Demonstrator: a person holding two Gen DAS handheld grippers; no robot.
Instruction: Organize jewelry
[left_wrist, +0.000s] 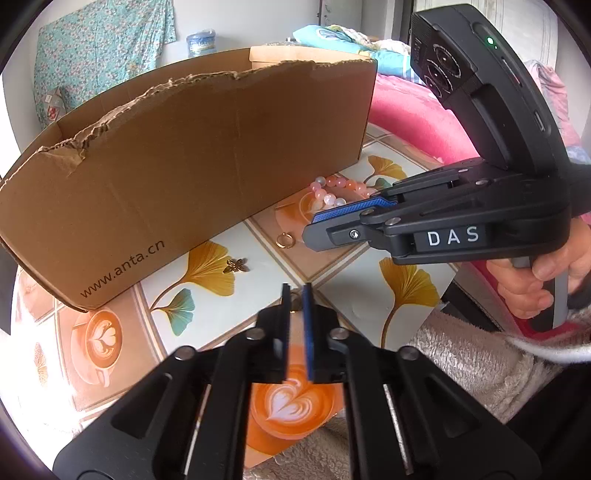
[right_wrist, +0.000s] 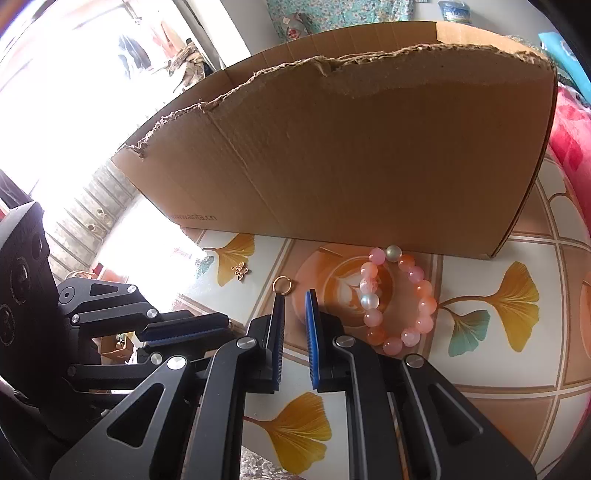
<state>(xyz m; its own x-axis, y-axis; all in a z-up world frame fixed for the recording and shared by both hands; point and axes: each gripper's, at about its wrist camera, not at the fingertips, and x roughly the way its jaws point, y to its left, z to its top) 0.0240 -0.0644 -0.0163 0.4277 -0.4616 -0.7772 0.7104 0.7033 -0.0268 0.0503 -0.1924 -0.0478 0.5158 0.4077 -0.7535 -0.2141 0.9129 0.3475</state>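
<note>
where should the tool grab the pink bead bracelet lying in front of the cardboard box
Probably pinch the pink bead bracelet across one side of its loop, coming straight down from above. It lies flat as an open ring on the tablecloth, so one finger can drop inside and one outside. The near arc suits best: the far beads sit close to the cardboard box.

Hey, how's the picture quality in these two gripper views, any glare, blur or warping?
Right wrist view: the window side at left is blown out white, washing over the tablecloth; the bead bracelet stays sharp. Left wrist view: even light, the butterfly charm crisp. Both: fisheye bows the cardboard box, and dark corners ring each frame.
</note>
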